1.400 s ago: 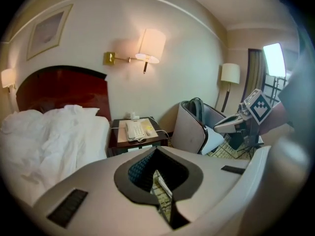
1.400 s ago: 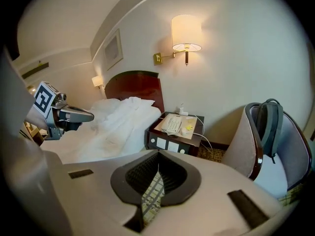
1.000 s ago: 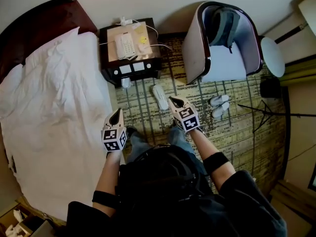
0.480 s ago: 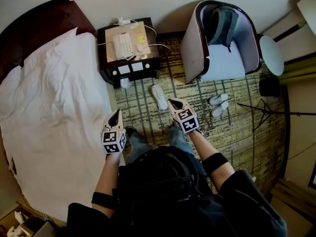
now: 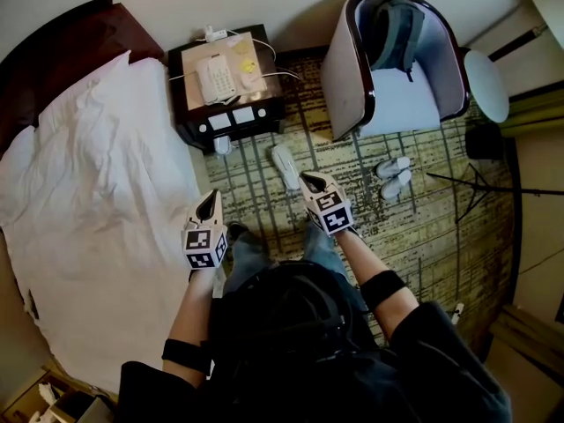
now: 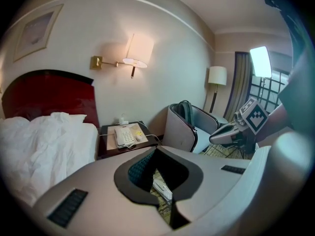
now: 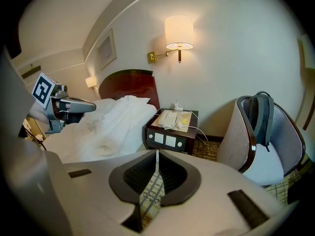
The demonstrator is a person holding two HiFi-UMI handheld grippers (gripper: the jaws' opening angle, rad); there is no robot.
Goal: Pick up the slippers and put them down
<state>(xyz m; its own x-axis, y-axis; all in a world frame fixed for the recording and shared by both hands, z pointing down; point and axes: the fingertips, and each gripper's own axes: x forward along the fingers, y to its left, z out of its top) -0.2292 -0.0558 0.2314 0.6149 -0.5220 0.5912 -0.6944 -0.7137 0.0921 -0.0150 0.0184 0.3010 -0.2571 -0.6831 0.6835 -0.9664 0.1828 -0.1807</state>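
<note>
your left gripper [image 5: 210,203] is clenched shut and empty, held over the line where the bed [image 5: 97,192] meets the carpet [image 5: 423,236]. your right gripper [image 5: 312,183] is closed down to a hairline slit, nothing in it. in the head view its tip sits right at the near end of the lone slipper [image 5: 285,167], but i can't tell how far above it. that slipper lies flat on the carpet in front of the bedside table [image 5: 187,104], which carries a phone [image 5: 214,77]. it also shows past the left gripper's jaws in the left gripper view. a pair of slippers [image 5: 392,177] lies side by side at the foot of the chair [image 5: 344,77], well apart from both grippers. backpack [image 5: 397,29] on the chair seat.
</note>
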